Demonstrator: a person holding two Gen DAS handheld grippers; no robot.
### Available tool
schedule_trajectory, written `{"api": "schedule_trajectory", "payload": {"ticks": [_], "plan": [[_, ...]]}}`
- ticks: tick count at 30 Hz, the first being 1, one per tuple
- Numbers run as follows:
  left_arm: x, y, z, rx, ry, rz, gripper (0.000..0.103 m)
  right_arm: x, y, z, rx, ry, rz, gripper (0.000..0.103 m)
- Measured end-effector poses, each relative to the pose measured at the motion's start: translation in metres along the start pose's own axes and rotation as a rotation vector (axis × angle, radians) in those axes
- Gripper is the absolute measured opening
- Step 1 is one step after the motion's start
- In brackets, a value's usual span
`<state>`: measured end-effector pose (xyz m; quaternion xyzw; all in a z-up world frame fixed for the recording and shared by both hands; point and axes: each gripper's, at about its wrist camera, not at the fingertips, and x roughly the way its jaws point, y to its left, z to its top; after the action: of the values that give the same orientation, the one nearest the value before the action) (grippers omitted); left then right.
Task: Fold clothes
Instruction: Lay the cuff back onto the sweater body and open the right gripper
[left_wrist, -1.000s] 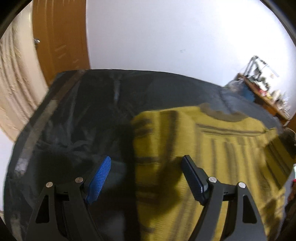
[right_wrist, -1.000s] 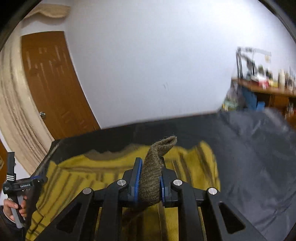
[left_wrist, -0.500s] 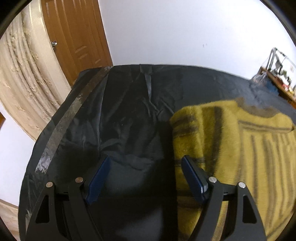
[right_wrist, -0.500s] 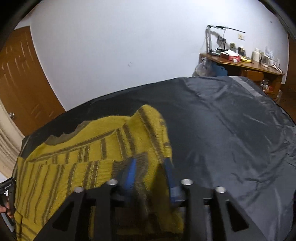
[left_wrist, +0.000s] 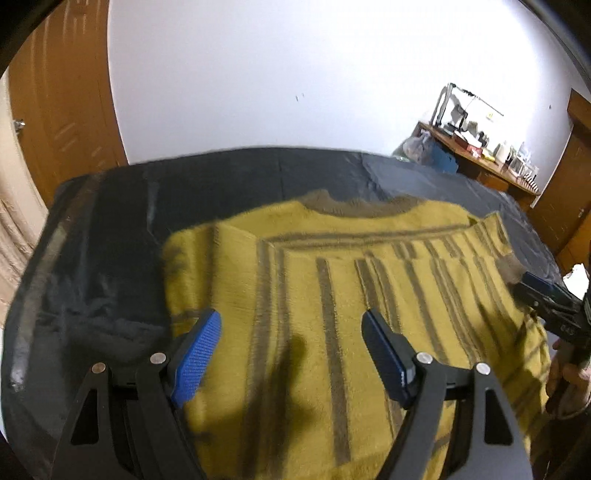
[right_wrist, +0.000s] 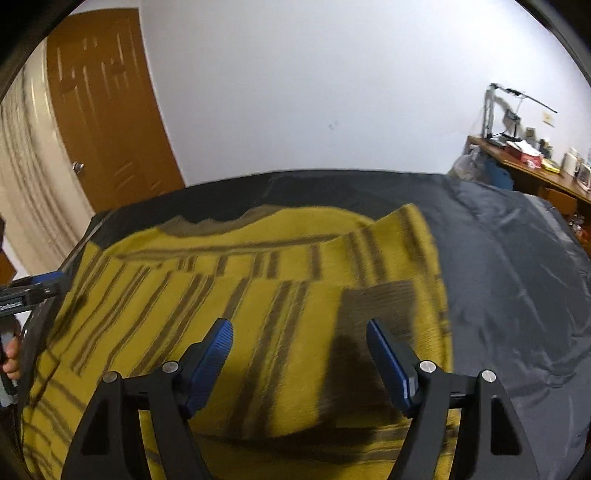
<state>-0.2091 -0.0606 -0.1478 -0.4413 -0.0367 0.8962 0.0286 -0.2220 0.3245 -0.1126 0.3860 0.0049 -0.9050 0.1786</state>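
Both our left claw (left_wrist: 290, 354) and right claw (right_wrist: 299, 360) hang spread above the sweater (left_wrist: 369, 295); a careless grab could drag its folded sleeve (right_wrist: 402, 258) loose.

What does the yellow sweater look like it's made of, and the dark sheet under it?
The sweater looks like fuzzy knit wool or acrylic: matte, soft nap, blurred brown stripes. The dark sheet looks like thin synthetic or plastic-coated fabric: faintly glossy, with sharp creases.
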Motion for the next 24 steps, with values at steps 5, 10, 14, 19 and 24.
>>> {"api": "schedule_trajectory", "payload": {"ticks": [5,10,14,19,24], "plan": [[0.039,0.046,0.002,-0.146,0.075,0.148,0.082,0.012,-0.001,-0.007,-0.014,0.038,-0.002,0.077],[0.044,0.063,-0.002,-0.179,0.071,0.132,0.083,0.024,-0.005,-0.014,-0.030,0.073,-0.011,0.077],[0.038,0.059,0.002,-0.178,0.061,0.141,0.084,0.029,0.008,-0.017,-0.114,0.086,-0.076,0.078],[0.007,0.057,0.011,-0.197,-0.018,0.008,0.084,0.023,0.001,-0.014,-0.058,0.074,-0.050,0.078],[-0.002,0.050,0.016,-0.187,-0.044,-0.138,0.084,0.022,-0.002,-0.011,-0.027,0.055,-0.045,0.078]]}}
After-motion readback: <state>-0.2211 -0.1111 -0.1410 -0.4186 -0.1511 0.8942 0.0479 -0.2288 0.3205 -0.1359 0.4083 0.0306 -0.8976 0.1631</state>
